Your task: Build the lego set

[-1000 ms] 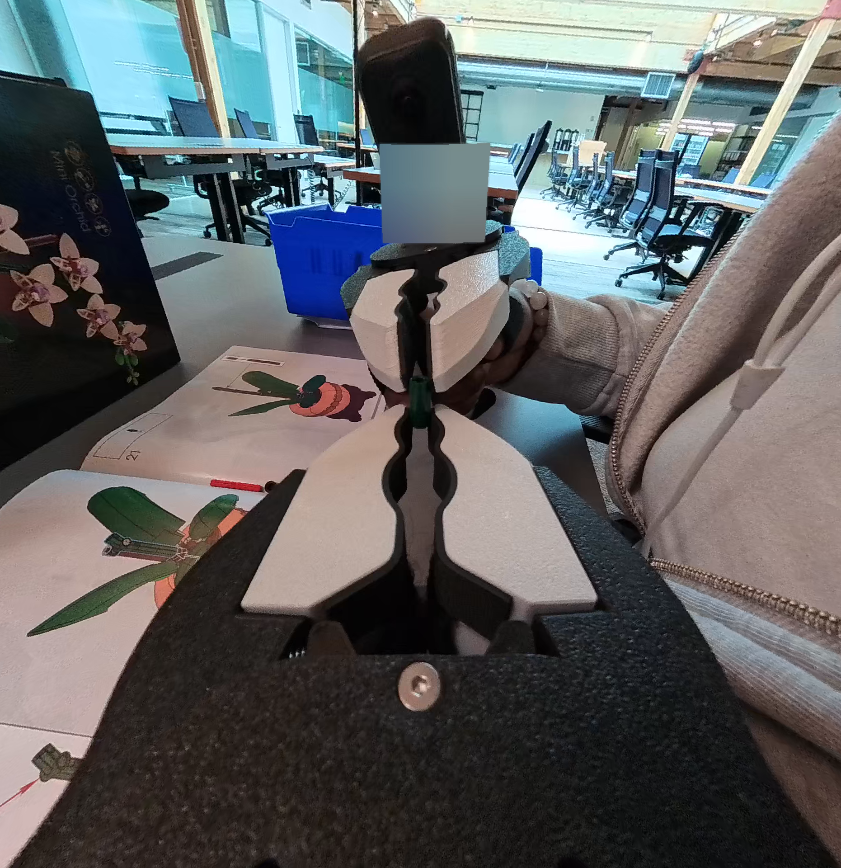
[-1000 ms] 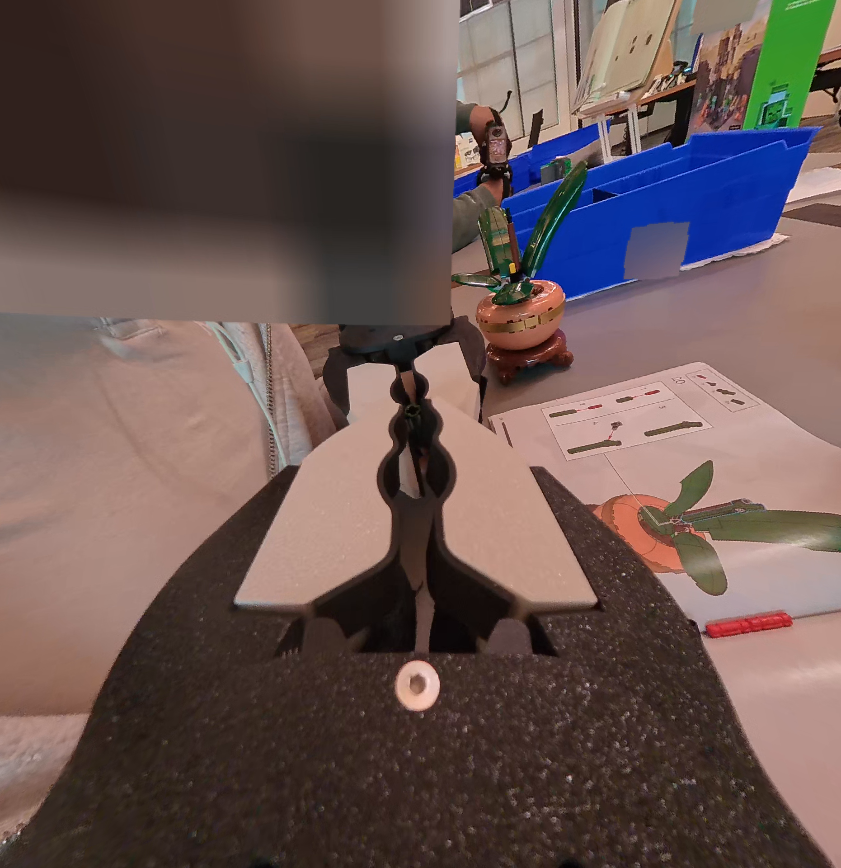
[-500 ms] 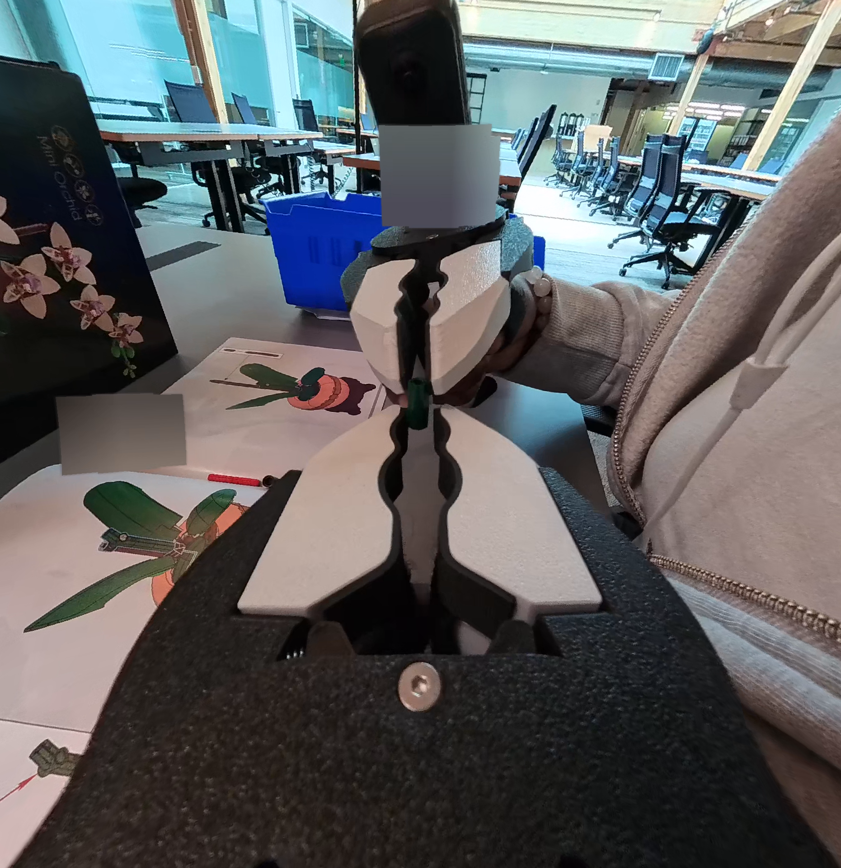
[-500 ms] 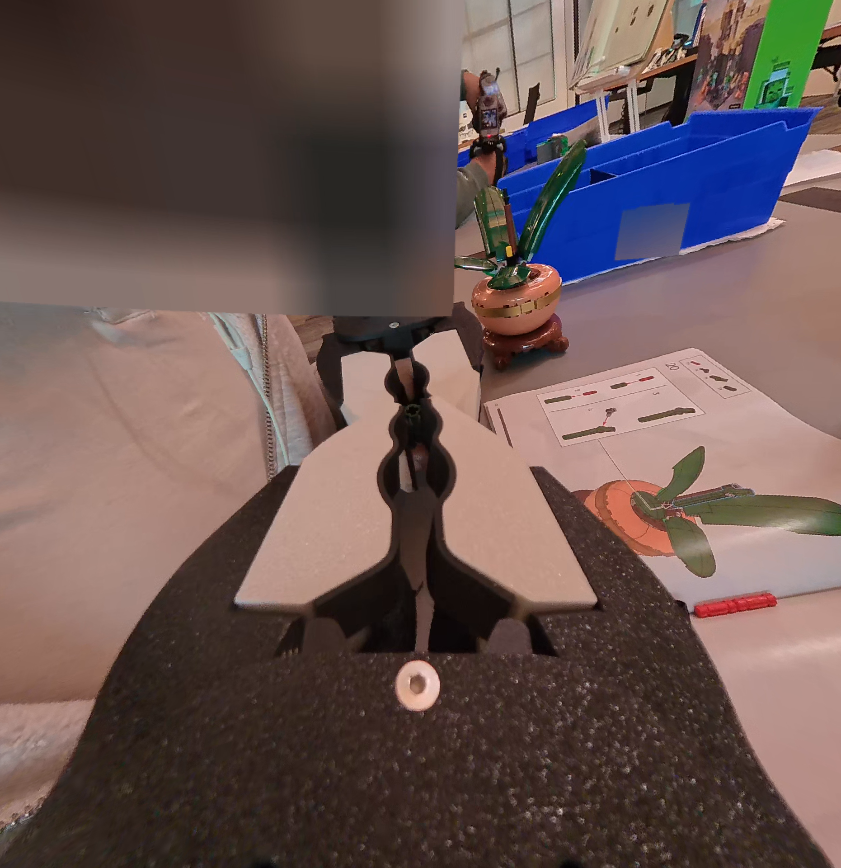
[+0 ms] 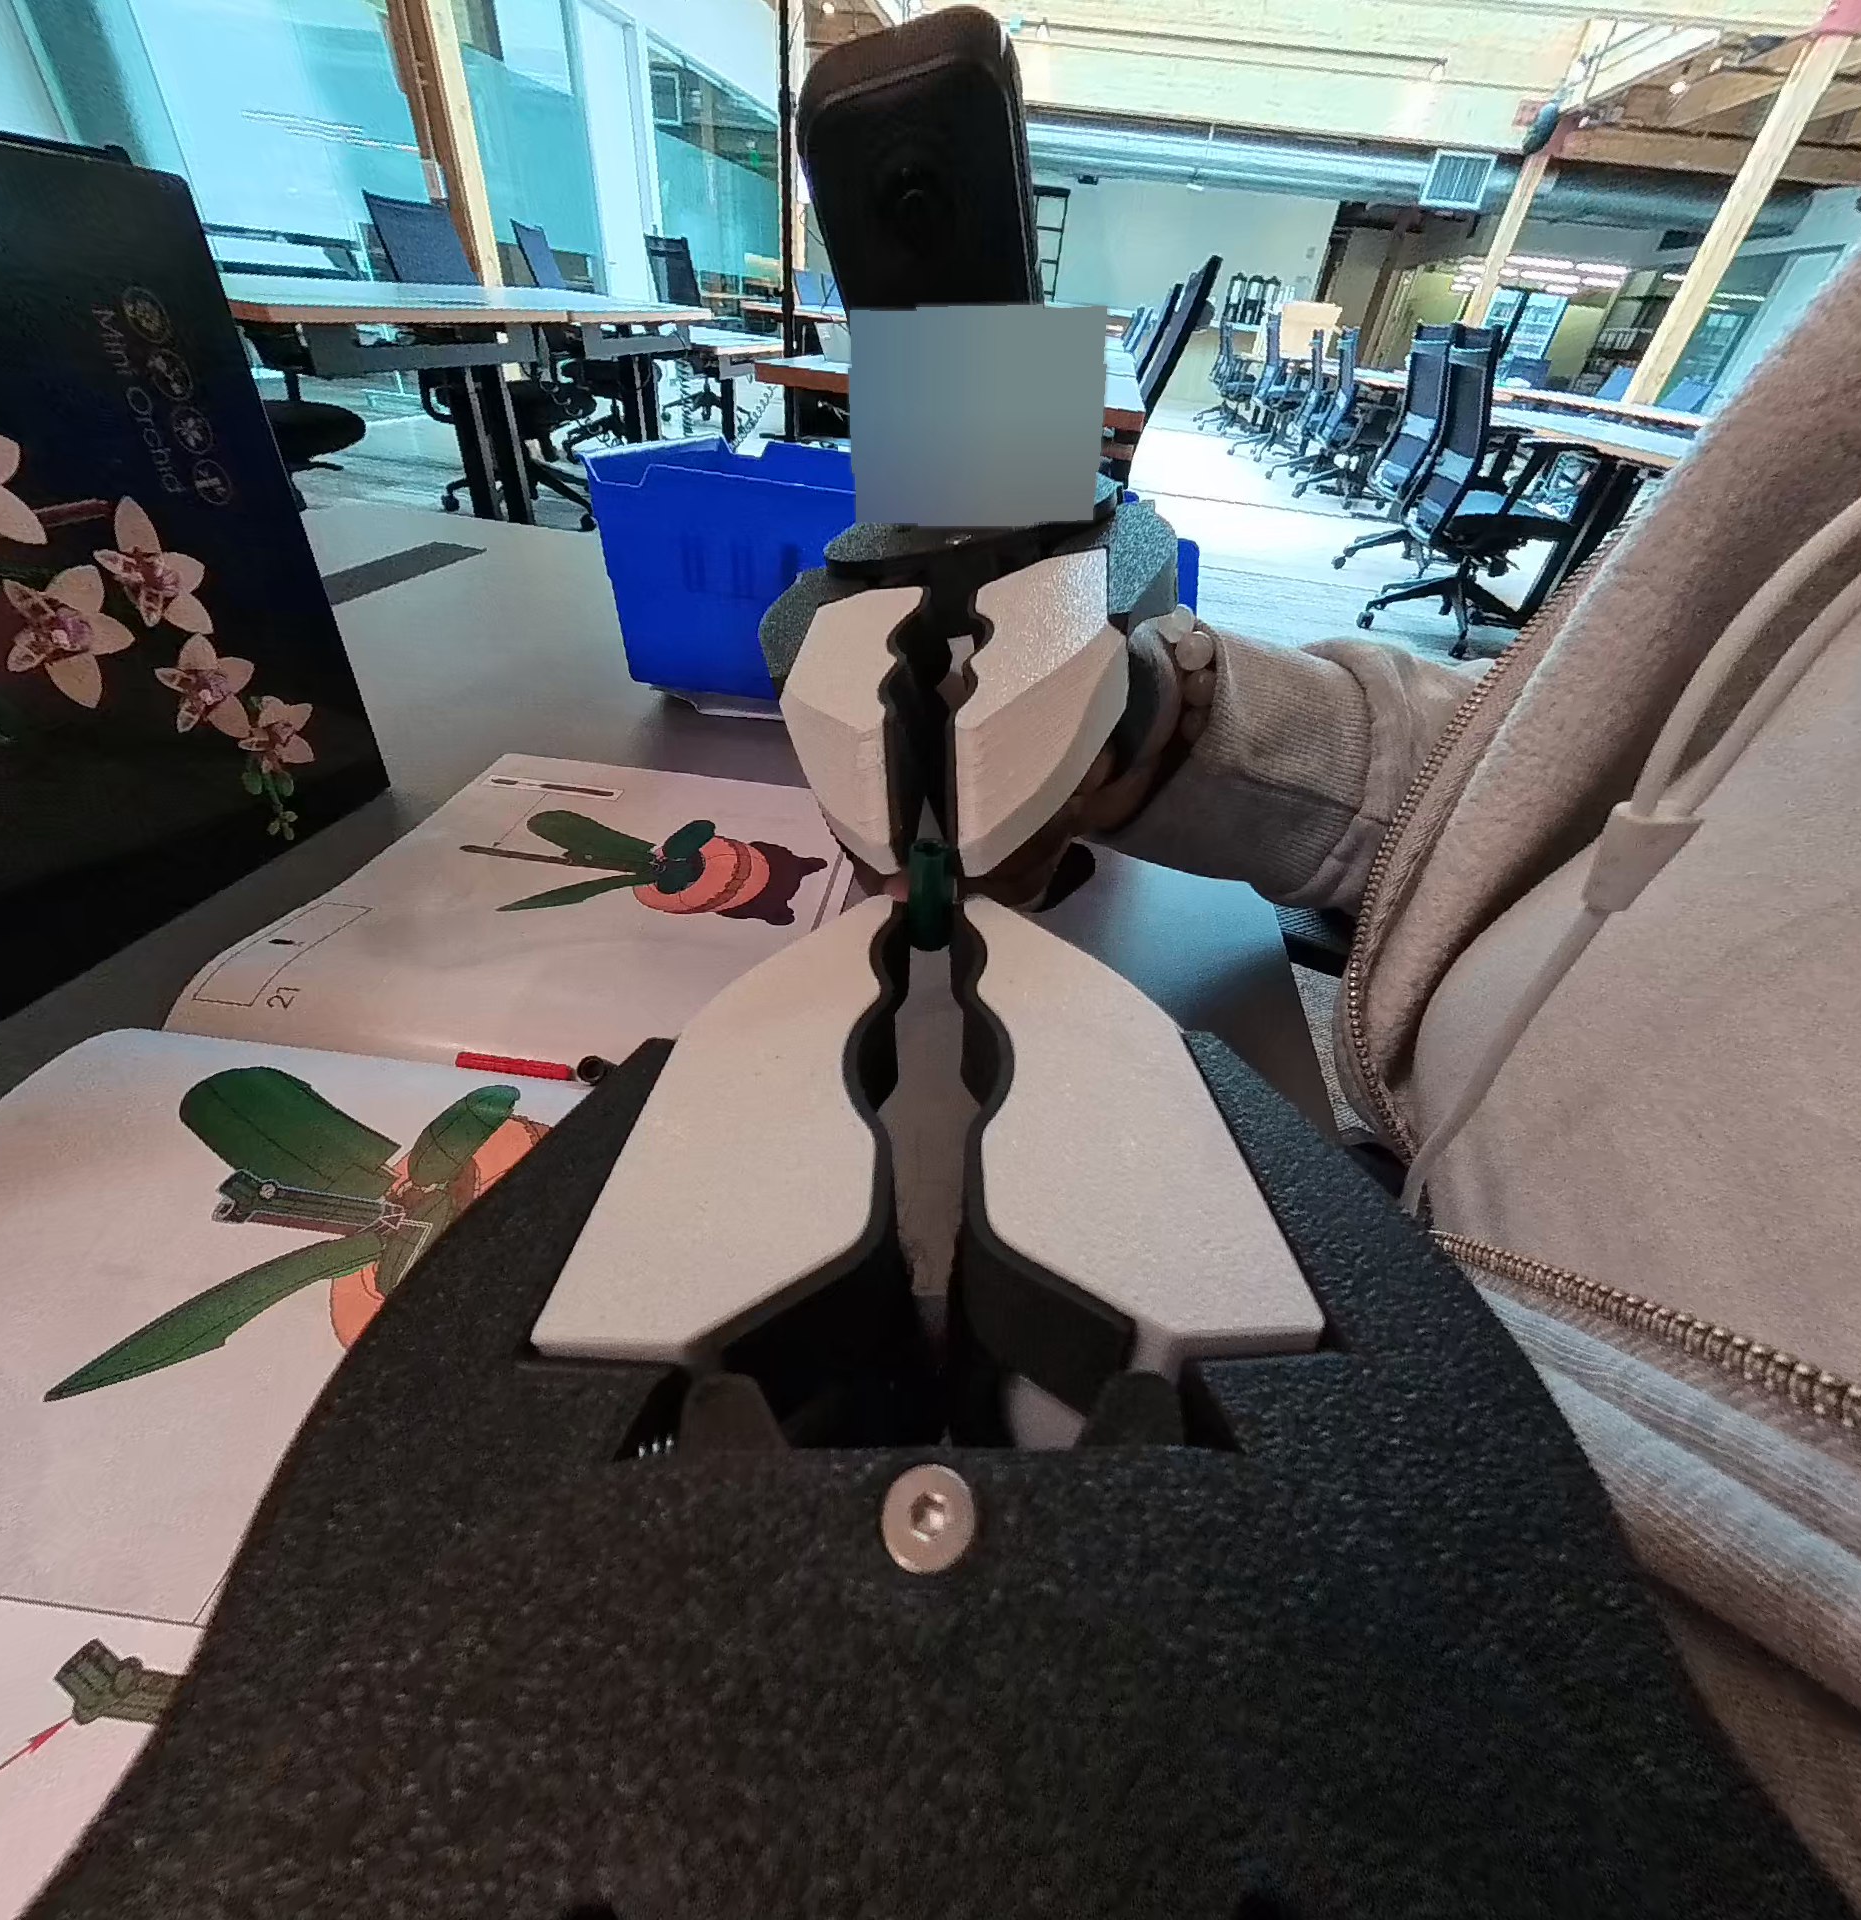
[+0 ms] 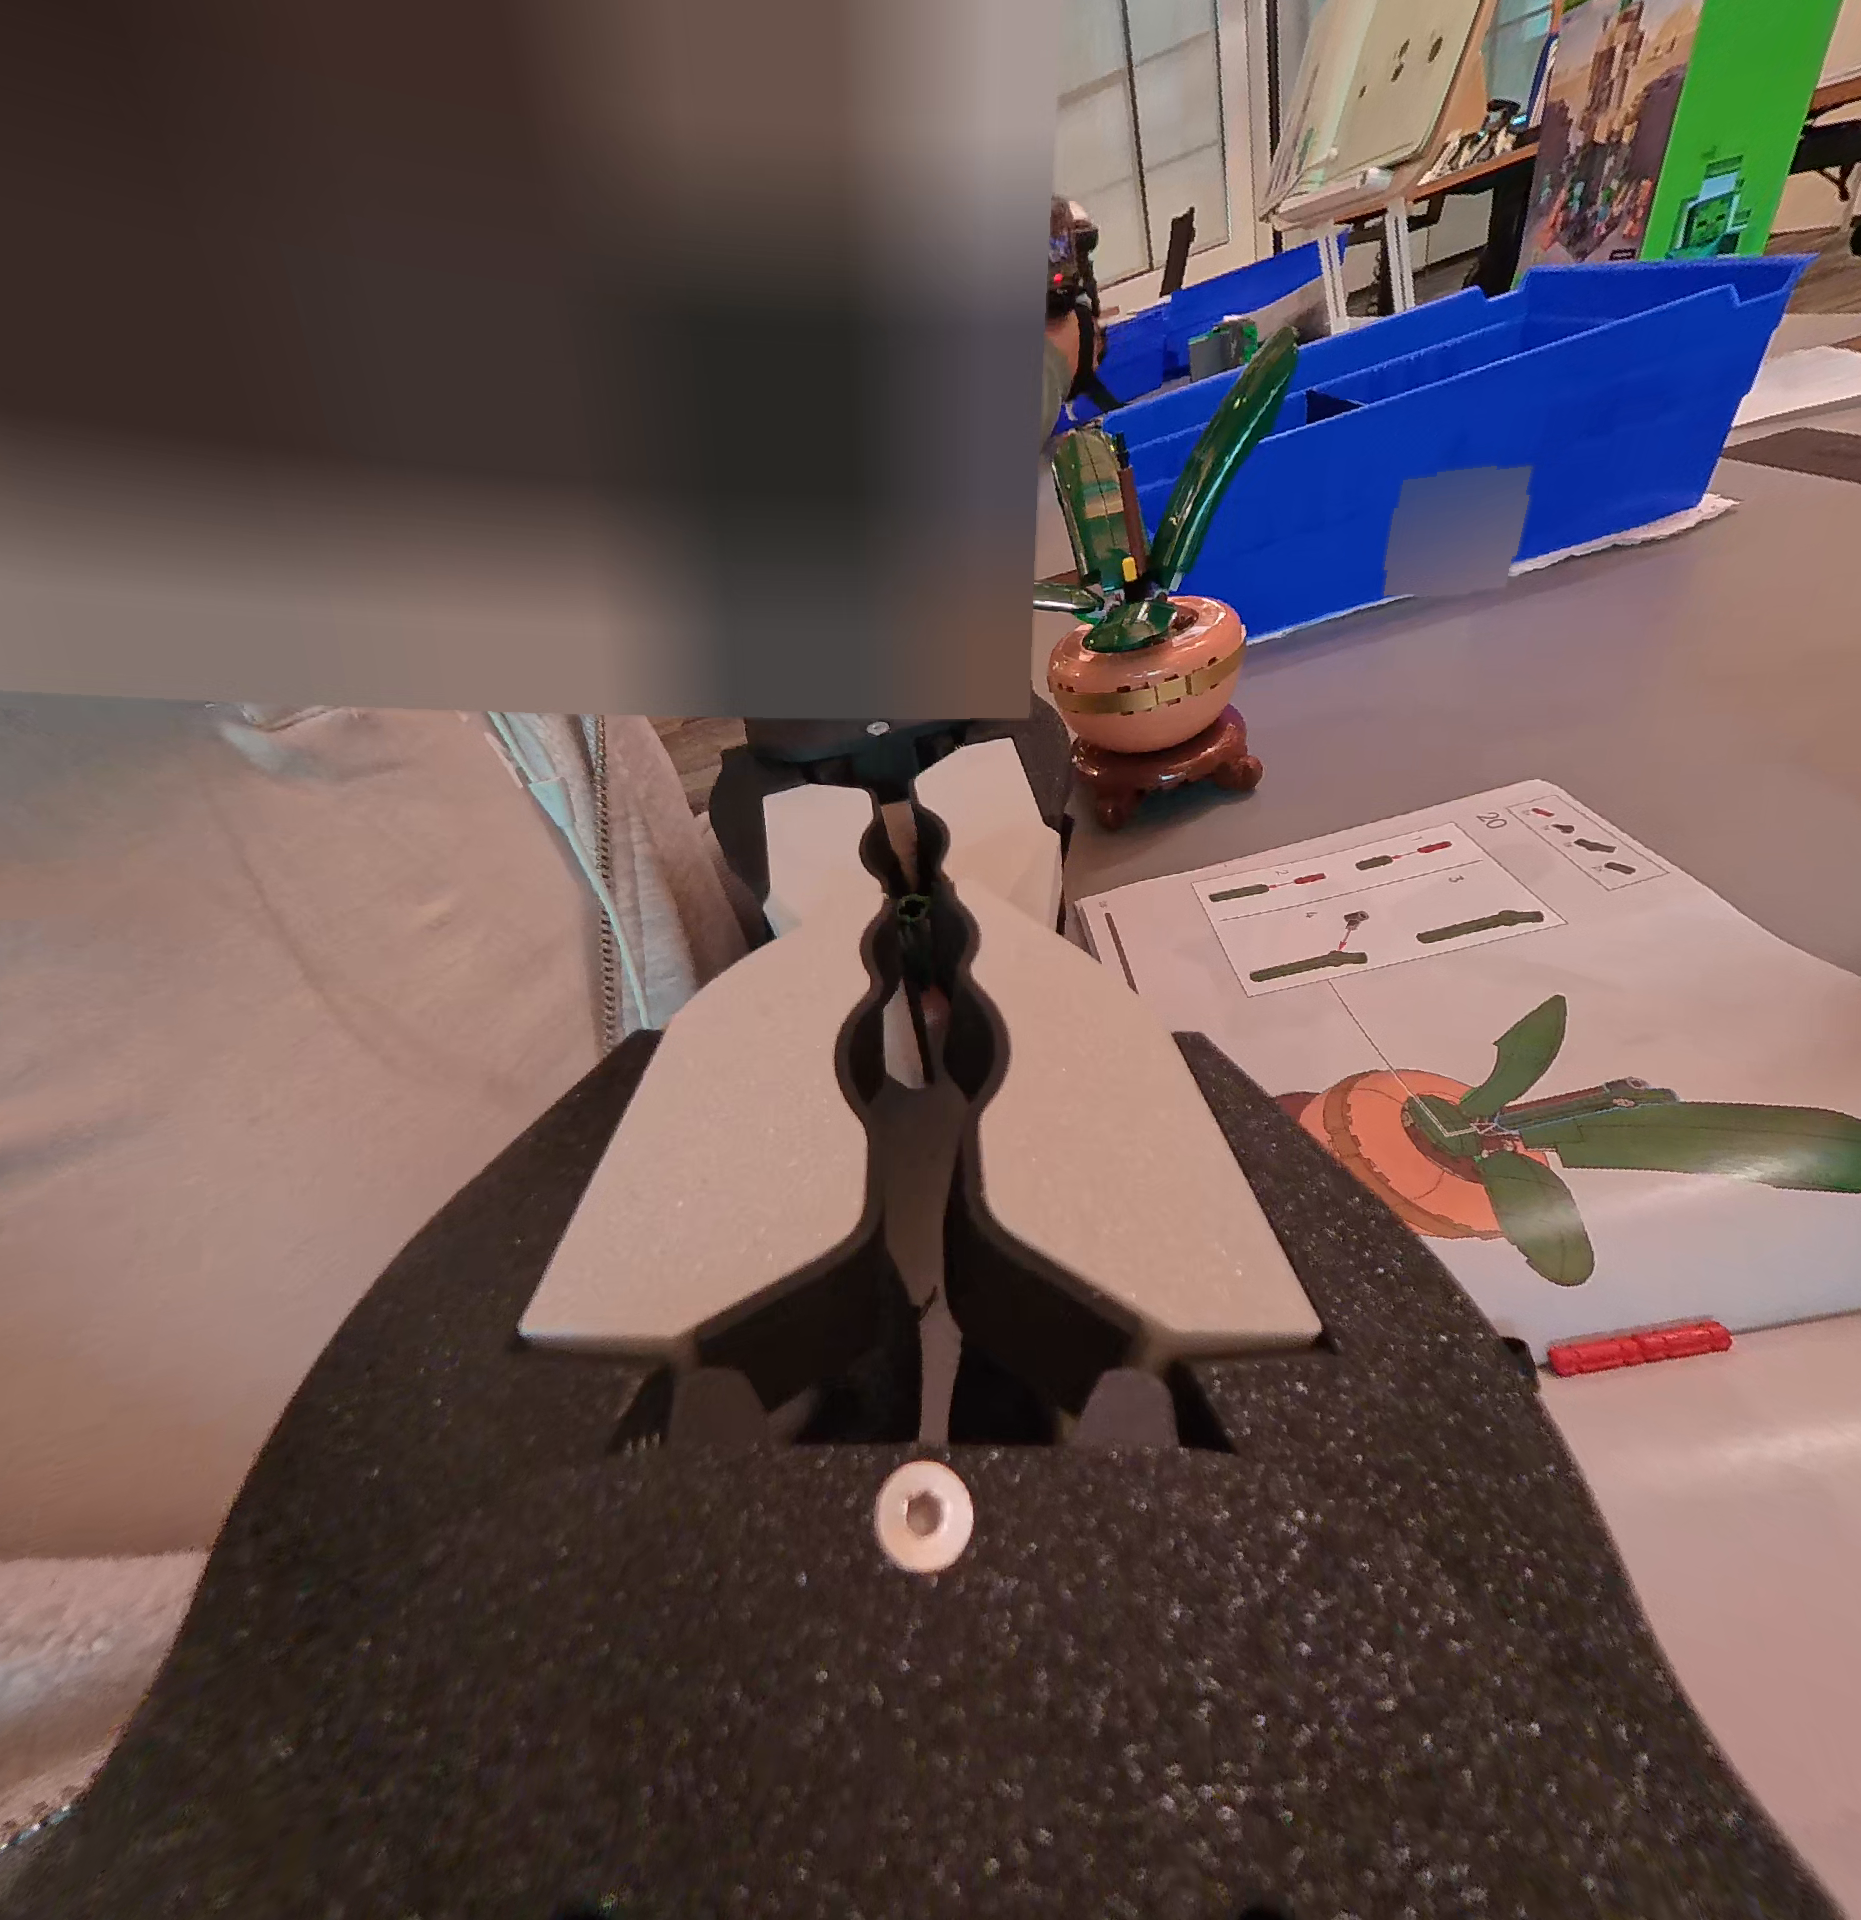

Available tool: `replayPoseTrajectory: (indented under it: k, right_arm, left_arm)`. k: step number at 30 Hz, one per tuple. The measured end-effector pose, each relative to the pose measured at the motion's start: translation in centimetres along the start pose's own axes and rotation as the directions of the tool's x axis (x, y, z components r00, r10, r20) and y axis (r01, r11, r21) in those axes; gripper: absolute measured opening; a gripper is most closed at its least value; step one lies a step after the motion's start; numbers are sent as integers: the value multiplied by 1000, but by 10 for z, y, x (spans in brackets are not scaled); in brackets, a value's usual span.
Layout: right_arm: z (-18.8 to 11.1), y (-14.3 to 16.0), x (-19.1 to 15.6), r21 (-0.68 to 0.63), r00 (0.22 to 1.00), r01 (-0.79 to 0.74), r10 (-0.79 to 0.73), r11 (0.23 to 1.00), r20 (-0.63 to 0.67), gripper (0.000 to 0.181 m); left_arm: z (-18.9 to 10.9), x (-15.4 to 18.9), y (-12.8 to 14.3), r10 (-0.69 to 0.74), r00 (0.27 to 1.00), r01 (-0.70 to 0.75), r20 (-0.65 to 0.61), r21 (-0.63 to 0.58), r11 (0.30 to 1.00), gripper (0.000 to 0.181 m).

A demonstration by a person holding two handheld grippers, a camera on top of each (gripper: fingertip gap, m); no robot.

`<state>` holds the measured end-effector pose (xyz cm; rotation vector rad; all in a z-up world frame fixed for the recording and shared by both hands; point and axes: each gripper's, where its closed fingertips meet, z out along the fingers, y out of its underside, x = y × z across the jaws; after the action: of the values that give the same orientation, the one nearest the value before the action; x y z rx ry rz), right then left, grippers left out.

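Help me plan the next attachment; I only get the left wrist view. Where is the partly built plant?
Observer: The potted plant model stands upright on the table, beyond the open booklet and in front of a blue bin.
Operator: How far along is it?
Observer: Two long green leaves rise from the pot; no flowers show.
Operator: Anything past that bin?
Observer: A green box stands upright beyond it.
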<state>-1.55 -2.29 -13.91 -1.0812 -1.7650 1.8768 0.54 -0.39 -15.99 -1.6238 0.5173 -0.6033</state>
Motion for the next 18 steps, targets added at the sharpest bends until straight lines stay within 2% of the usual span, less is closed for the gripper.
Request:
replayPoseTrajectory:
  k: [10,12,13,15,16,18]
  right_arm:
    - [0,-1,2,7,999,28,-28,1000,-16,6]
    - [-4,-5,11,4,997,43,-43,999,-68,26]
    - [-8,-8,19,-18,993,52,-54,998,-108,29]
    - [-20,-9,43,-129,968,100,-126,987,-216,39]
    - [-27,-5,57,-238,946,138,-199,961,-256,37]
    - [-43,9,91,-499,891,178,-354,848,-284,27]
  left_arm:
    - [0,-1,2,10,1000,-10,8,-7,1000,5]
    - [-2,-5,2,-7,1000,8,25,-10,1000,5]
    - [-4,-8,3,-13,999,14,39,-15,1000,5]
    - [-7,-13,5,-24,998,26,66,-23,999,5]
    - [-9,-15,6,-31,997,33,75,-26,999,5]
    - [-11,-16,5,-43,996,45,77,-22,999,5]
